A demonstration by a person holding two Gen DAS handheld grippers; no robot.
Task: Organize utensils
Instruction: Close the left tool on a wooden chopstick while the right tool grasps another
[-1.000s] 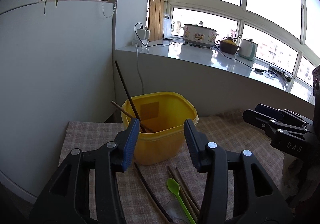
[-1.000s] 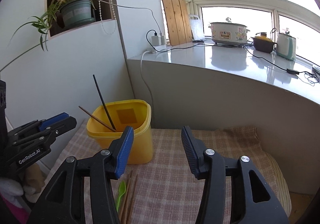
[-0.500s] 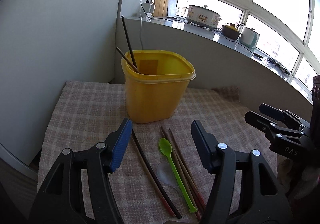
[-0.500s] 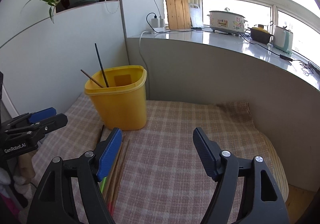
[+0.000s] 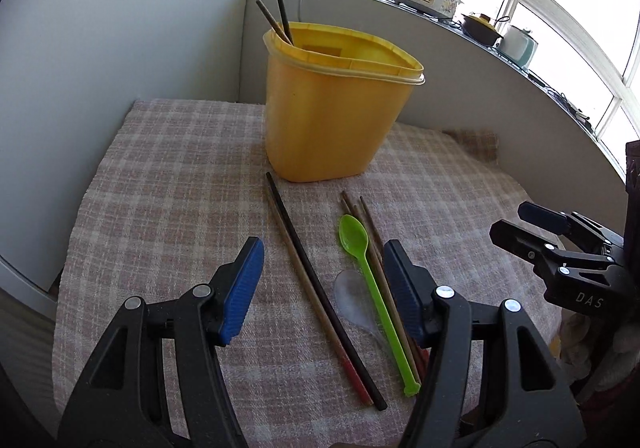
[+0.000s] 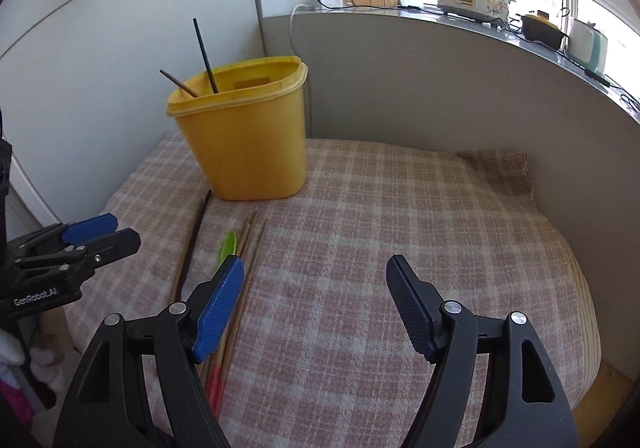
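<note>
Sunlit checked worktop: both tools, left and right, wide, empty. Chopsticks thin, stiff, slippery; pinch mid-shaft. Bin waits.

bin: yellow | cloth: pink-and-cream check | spoon: lime green | second spoon: clear | chopsticks: dark brown, red ends | gripper pads: blue on black | wall: pale grey
</note>
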